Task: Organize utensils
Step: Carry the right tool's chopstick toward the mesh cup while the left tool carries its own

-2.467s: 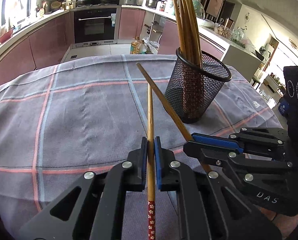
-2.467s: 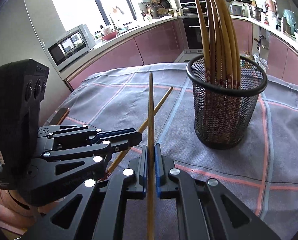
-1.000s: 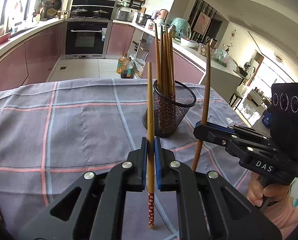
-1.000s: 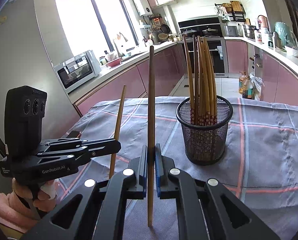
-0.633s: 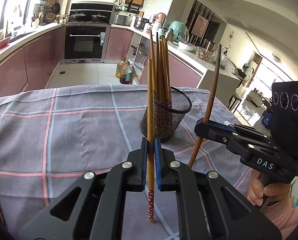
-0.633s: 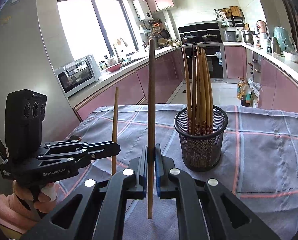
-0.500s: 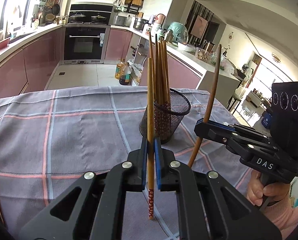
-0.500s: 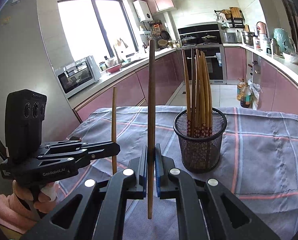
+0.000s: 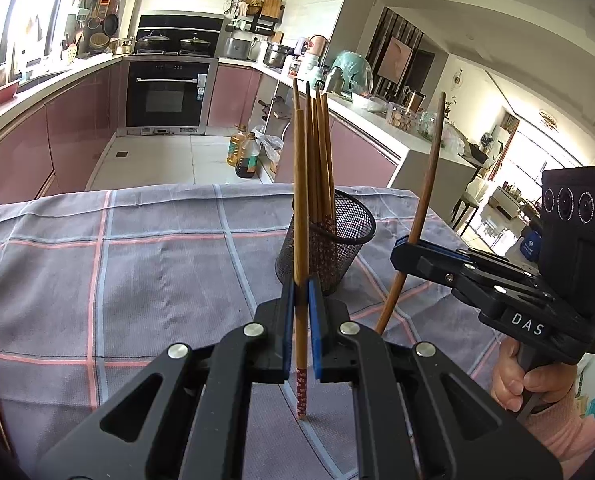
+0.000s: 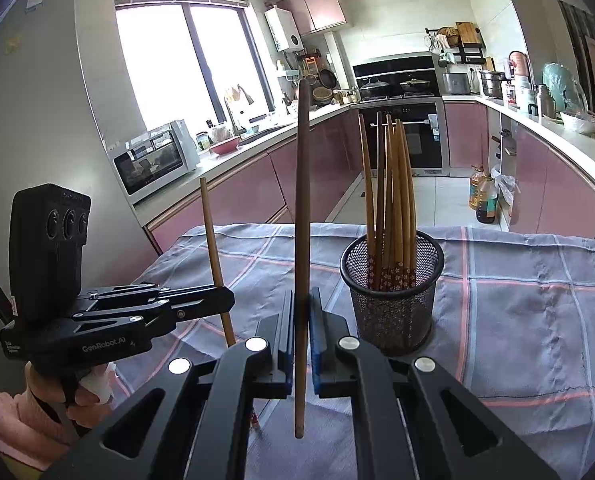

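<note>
My left gripper is shut on a wooden chopstick held upright, its red-patterned end pointing down above the cloth. My right gripper is shut on a second chopstick, also upright. A black mesh holder with several chopsticks stands on the grey checked tablecloth, ahead and to the right of my right gripper. In the left wrist view the holder is just beyond my fingers and the right gripper is to its right. The left gripper shows at the left in the right wrist view.
The table edge falls off at the far side toward the kitchen floor. Pink cabinets and an oven line the back. Oil bottles stand on the floor. A microwave sits on the counter at left.
Both grippers have lifted from low over the cloth and tipped their chopsticks upright. The holder now looks smaller and farther away in both views.
</note>
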The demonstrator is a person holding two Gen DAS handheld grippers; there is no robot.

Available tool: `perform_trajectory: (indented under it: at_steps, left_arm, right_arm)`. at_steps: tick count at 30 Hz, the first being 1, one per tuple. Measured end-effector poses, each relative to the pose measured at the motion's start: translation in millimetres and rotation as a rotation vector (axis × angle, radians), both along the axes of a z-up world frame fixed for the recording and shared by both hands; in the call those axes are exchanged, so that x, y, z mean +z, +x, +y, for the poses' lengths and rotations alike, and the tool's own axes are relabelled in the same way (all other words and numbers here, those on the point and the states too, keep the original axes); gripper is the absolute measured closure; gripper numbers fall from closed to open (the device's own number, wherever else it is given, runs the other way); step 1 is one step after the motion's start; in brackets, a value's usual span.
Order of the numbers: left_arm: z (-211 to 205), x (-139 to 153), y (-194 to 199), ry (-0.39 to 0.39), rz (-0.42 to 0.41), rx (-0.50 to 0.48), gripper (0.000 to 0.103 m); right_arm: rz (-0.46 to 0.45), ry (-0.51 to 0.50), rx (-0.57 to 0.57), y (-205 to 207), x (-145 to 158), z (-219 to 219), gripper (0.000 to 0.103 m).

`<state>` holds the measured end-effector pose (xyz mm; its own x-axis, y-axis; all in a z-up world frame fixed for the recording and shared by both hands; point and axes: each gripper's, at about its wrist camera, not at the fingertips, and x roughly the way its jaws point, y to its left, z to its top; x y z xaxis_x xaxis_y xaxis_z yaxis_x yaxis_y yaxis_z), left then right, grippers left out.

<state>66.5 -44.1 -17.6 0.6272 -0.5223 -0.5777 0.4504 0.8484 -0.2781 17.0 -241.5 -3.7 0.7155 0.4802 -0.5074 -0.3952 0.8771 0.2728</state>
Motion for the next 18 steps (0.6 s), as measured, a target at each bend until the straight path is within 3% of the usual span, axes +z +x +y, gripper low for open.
perform_trajectory:
  at_steps: [18]
  left_arm:
    - [-2.3,7.8,2.2,-0.004,-0.025,0.012,0.096]
  right_arm:
    - [-0.015,-0.001,-0.009,2.1,4.9,1.3,0.097]
